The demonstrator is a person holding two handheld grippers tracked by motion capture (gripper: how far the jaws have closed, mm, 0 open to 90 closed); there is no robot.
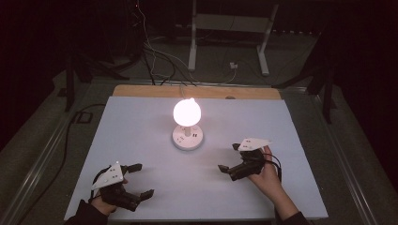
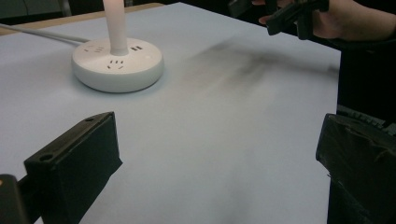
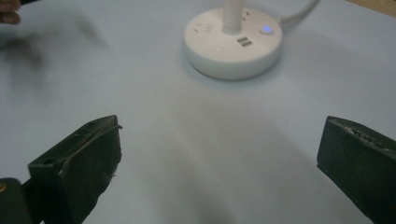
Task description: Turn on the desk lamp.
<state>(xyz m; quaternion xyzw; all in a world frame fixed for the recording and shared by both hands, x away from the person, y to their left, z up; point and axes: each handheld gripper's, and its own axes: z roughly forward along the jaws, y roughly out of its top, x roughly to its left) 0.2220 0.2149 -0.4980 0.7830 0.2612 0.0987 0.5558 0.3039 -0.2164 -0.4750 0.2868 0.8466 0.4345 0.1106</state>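
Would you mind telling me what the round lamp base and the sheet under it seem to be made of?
The lamp base looks like smooth, slightly glossy white plastic, with moulded sockets. The sheet looks like matte pale paper or board, possibly foam; it shows no sheen.

White frame [image 1: 230,28], floor cables [image 1: 155,56].

Room: was dark, the far walls lost in black.
Floor [image 1: 300,56]: was grey, lit dimly near the bench.
Bench [image 1: 141,140]: carried a pale blue-white sheet; a wooden edge [image 1: 141,90] showed along its far side.
Frame [image 1: 230,23]: a white metal stand stood on the floor beyond the bench.
Cables [image 1: 155,56]: lay tangled on the floor behind the bench.
Dark stands [image 1: 70,75]: stood at the far left and far right.
Light: came from a single glowing source on the bench.
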